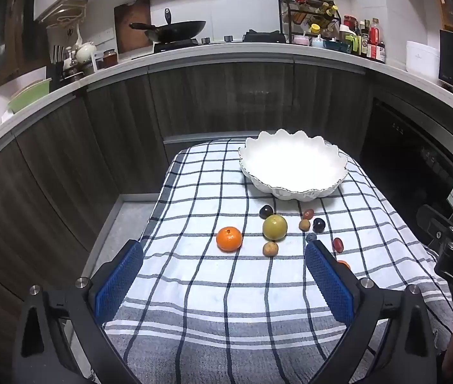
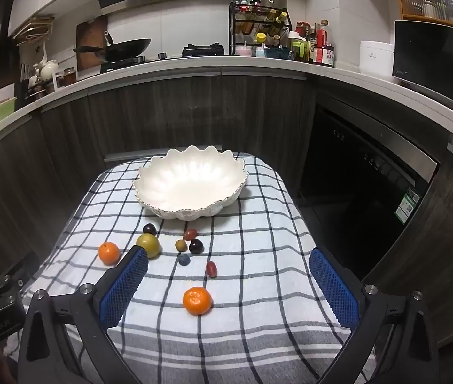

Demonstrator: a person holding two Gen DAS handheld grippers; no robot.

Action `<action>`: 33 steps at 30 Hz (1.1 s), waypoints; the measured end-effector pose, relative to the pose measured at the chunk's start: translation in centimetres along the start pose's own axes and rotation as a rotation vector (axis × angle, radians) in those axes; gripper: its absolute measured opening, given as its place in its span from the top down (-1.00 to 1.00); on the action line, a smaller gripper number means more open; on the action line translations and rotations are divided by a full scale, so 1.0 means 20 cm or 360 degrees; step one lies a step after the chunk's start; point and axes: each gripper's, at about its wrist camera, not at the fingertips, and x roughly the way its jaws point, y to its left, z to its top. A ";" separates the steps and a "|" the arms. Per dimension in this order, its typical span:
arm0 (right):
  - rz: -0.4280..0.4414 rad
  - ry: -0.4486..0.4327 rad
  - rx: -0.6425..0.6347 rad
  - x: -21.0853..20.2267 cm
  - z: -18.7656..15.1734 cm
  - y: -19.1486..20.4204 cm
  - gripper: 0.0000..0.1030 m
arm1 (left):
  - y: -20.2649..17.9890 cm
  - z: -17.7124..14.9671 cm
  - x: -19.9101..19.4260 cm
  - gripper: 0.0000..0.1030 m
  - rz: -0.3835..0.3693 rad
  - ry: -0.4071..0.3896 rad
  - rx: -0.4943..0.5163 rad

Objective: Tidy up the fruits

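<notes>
A white scalloped bowl point(image 1: 292, 166) point(image 2: 191, 180) stands empty at the far end of a checked cloth point(image 1: 213, 291) point(image 2: 252, 256). In front of it lie a tangerine point(image 1: 229, 238) point(image 2: 109, 252), a green-yellow round fruit point(image 1: 274, 227) point(image 2: 148, 245), dark plums point(image 1: 319, 225) point(image 2: 196, 245), a small brown fruit point(image 1: 270, 249), a red date point(image 1: 338, 244) point(image 2: 211, 269) and a second tangerine point(image 2: 197, 300). My left gripper point(image 1: 224, 272) is open and empty, short of the fruits. My right gripper point(image 2: 228, 283) is open and empty, the second tangerine between its fingers' lines.
Dark wood cabinets and a white counter point(image 2: 194, 64) curve around behind. A wok point(image 2: 124, 48), spice rack point(image 2: 260, 28) and bottles stand on the counter. A dishwasher point(image 2: 370, 192) is at the right. The cloth drops off at both table sides.
</notes>
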 end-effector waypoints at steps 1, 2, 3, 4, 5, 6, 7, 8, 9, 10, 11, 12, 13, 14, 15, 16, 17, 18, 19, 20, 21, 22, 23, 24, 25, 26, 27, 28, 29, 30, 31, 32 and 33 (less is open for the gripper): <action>0.0001 0.0000 0.0000 0.00 0.00 0.00 -0.99 | 0.00 0.00 -0.01 -1.00 -0.0005 -0.0007 0.0000; 0.0002 -0.0010 0.0002 0.00 0.00 0.00 -0.99 | -0.01 0.00 -0.01 -1.00 -0.0011 -0.0012 0.0002; 0.0001 -0.0011 0.0001 0.00 0.00 0.00 -0.99 | 0.00 0.01 0.01 -1.00 -0.0028 0.0015 -0.0021; 0.0002 -0.0012 0.0001 -0.01 0.00 0.00 -0.99 | 0.01 0.00 0.00 -1.00 -0.0027 -0.0002 -0.0024; 0.0004 -0.0013 0.0002 -0.01 0.00 0.00 -0.99 | 0.02 0.00 -0.01 -1.00 -0.0038 0.0000 -0.0033; 0.0006 -0.0013 0.0001 -0.01 0.00 0.00 -0.99 | 0.02 0.02 -0.01 -1.00 -0.0035 0.0022 -0.0029; 0.0006 -0.0011 0.0000 0.00 0.00 0.00 -0.99 | 0.02 0.02 0.00 -1.00 -0.0033 0.0019 -0.0027; 0.0002 -0.0020 -0.0001 -0.01 0.01 0.00 -0.99 | 0.01 0.00 0.01 -1.00 -0.0025 0.0016 -0.0022; 0.0003 -0.0022 -0.0004 -0.01 0.00 0.00 -0.99 | 0.01 0.00 0.01 -1.00 -0.0026 0.0016 -0.0025; 0.0000 -0.0023 -0.0004 -0.01 0.01 0.01 -0.99 | 0.01 0.00 0.01 -1.00 -0.0026 0.0014 -0.0027; 0.0000 -0.0026 -0.0004 -0.01 0.01 0.02 -0.99 | 0.01 0.00 0.00 -1.00 -0.0026 0.0012 -0.0029; -0.0002 -0.0028 -0.0004 -0.01 0.01 0.02 -0.99 | 0.02 0.01 0.01 -1.00 -0.0027 0.0016 -0.0026; -0.0002 -0.0028 -0.0003 0.00 0.00 0.02 -0.99 | 0.03 0.01 0.02 -1.00 -0.0027 0.0015 -0.0028; 0.0001 -0.0027 -0.0002 0.00 0.00 0.02 -0.99 | 0.02 0.01 0.01 -1.00 -0.0024 0.0014 -0.0026; 0.0000 -0.0026 -0.0003 0.00 0.00 0.02 -0.99 | 0.02 0.02 0.02 -1.00 -0.0023 0.0018 -0.0028; -0.0002 -0.0028 -0.0005 0.00 0.00 0.02 -0.99 | 0.02 0.01 0.02 -1.00 -0.0023 0.0018 -0.0028; 0.0003 -0.0026 -0.0002 0.00 0.00 0.01 -0.99 | 0.02 0.01 0.01 -1.00 -0.0021 0.0017 -0.0030; 0.0007 -0.0024 -0.0003 -0.01 0.01 0.00 -0.99 | 0.01 0.01 0.01 -1.00 -0.0026 0.0015 -0.0029; 0.0008 -0.0024 -0.0005 -0.01 0.01 0.00 -0.99 | 0.02 0.01 0.01 -1.00 -0.0028 0.0013 -0.0030; 0.0006 -0.0025 -0.0005 -0.01 0.01 0.00 -0.99 | 0.02 0.01 0.01 -1.00 -0.0028 0.0011 -0.0030; 0.0006 -0.0024 -0.0007 -0.01 0.01 0.01 -0.99 | 0.02 0.01 0.01 -1.00 -0.0028 0.0011 -0.0031; 0.0004 -0.0025 -0.0008 -0.01 0.01 0.01 -0.99 | 0.02 0.01 0.01 -1.00 -0.0028 0.0010 -0.0031; 0.0006 -0.0025 -0.0009 -0.01 0.01 0.01 -0.99 | 0.02 0.01 0.00 -1.00 -0.0029 0.0010 -0.0032; 0.0005 -0.0026 -0.0009 0.00 0.01 0.01 -0.99 | 0.02 0.01 0.00 -1.00 -0.0028 0.0009 -0.0032; 0.0003 -0.0027 -0.0009 0.00 0.01 0.01 -0.99 | 0.02 0.01 0.00 -1.00 -0.0029 0.0009 -0.0032; 0.0002 -0.0027 -0.0009 -0.01 0.01 0.01 -0.99 | 0.02 0.01 0.00 -1.00 -0.0030 0.0007 -0.0032; -0.0001 -0.0028 -0.0012 -0.02 0.01 0.01 -0.99 | 0.02 0.01 0.00 -1.00 -0.0030 0.0006 -0.0032; -0.0006 -0.0028 -0.0013 -0.02 0.01 0.01 -0.99 | 0.02 0.01 0.00 -1.00 -0.0030 0.0008 -0.0033; -0.0009 -0.0029 -0.0013 -0.02 0.01 0.01 -0.99 | 0.02 0.01 0.00 -1.00 -0.0030 0.0007 -0.0034; -0.0010 -0.0029 -0.0010 -0.02 0.01 0.01 -0.99 | 0.02 0.01 0.00 -1.00 -0.0029 0.0005 -0.0035; -0.0009 -0.0029 -0.0008 -0.02 0.01 0.01 -0.99 | 0.02 0.01 0.00 -1.00 -0.0029 0.0005 -0.0033; -0.0009 -0.0029 -0.0009 -0.02 0.01 0.01 -0.99 | 0.02 0.01 0.00 -1.00 -0.0030 0.0004 -0.0033; -0.0007 -0.0029 -0.0010 -0.02 0.01 0.00 -0.99 | 0.03 0.01 0.00 -1.00 -0.0030 0.0006 -0.0033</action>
